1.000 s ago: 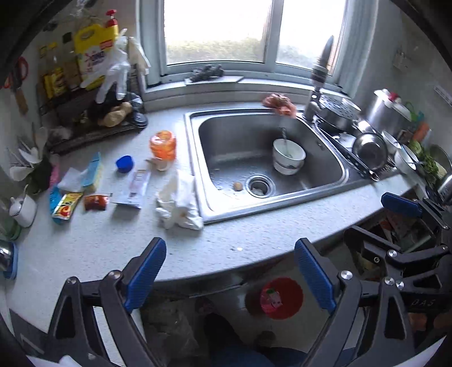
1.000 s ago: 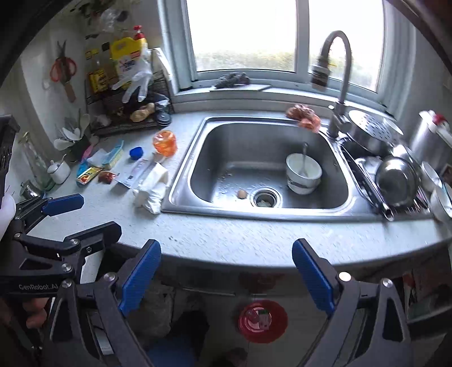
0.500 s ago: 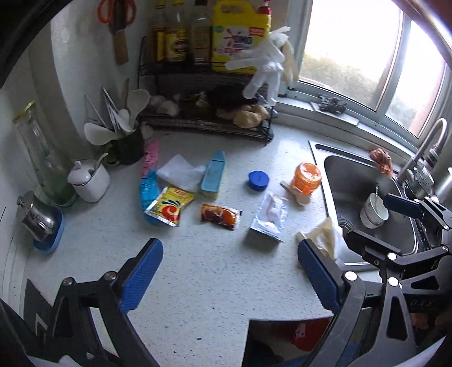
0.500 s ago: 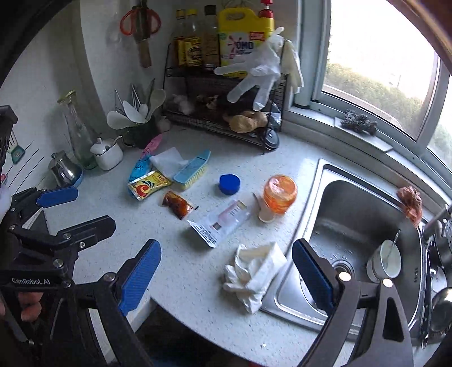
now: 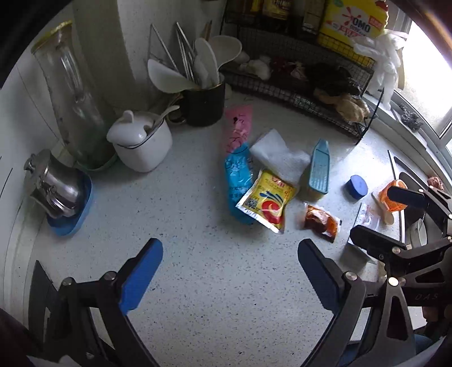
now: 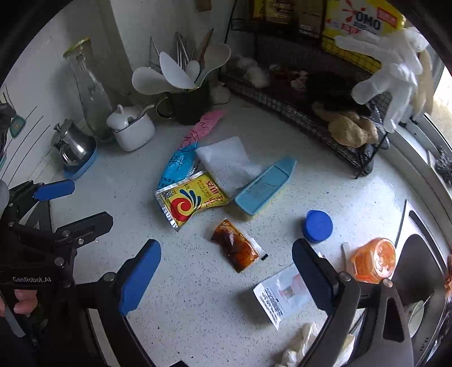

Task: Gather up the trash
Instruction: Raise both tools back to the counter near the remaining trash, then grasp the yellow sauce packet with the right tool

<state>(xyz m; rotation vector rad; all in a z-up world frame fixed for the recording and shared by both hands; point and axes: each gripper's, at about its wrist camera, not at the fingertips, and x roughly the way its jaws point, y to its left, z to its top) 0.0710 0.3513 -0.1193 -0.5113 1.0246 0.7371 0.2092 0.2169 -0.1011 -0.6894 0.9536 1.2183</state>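
- Writing: a yellow detergent jug (image 6: 364, 19) at the upper right of the right wrist view reads "OMO". The left gripper's body, seen at the left edge of that view, is marked "GenRobot.AI". Print on the other packets is too small to read.
- Surface: a white speckled countertop (image 5: 214, 282) fills both views. A black wire rack (image 6: 319, 118) stands along the wall at upper right, with a white glove (image 6: 392, 73) hanging from it.
- Trash, centre of the right wrist view: a yellow sachet with a red swirl (image 6: 190, 201) partly overlaps a blue and pink wrapper (image 6: 183, 158) and lies beside a sheet of white foam wrap (image 6: 226, 163). A brown sauce packet (image 6: 236, 245) lies just below it. A white printed packet (image 6: 282, 296) lies lower right, and crumpled white tissue (image 6: 296, 350) sits at the bottom edge.
- Other items: a light blue brush (image 6: 265, 185), a blue cap (image 6: 317, 225) and an orange lidded jar (image 6: 373, 259) lying on its side.
- Containers: a black utensil holder (image 5: 203, 101) holds white spoons and chopsticks. A white lidded pot (image 5: 141, 141) has a spoon in it. A tall glass bottle (image 5: 73, 96) and a steel pot (image 5: 53, 186) stand at left.
- Tools: the left gripper (image 5: 228, 271) and the right gripper (image 6: 226, 271) both have their jaws spread wide, holding nothing, above the countertop.
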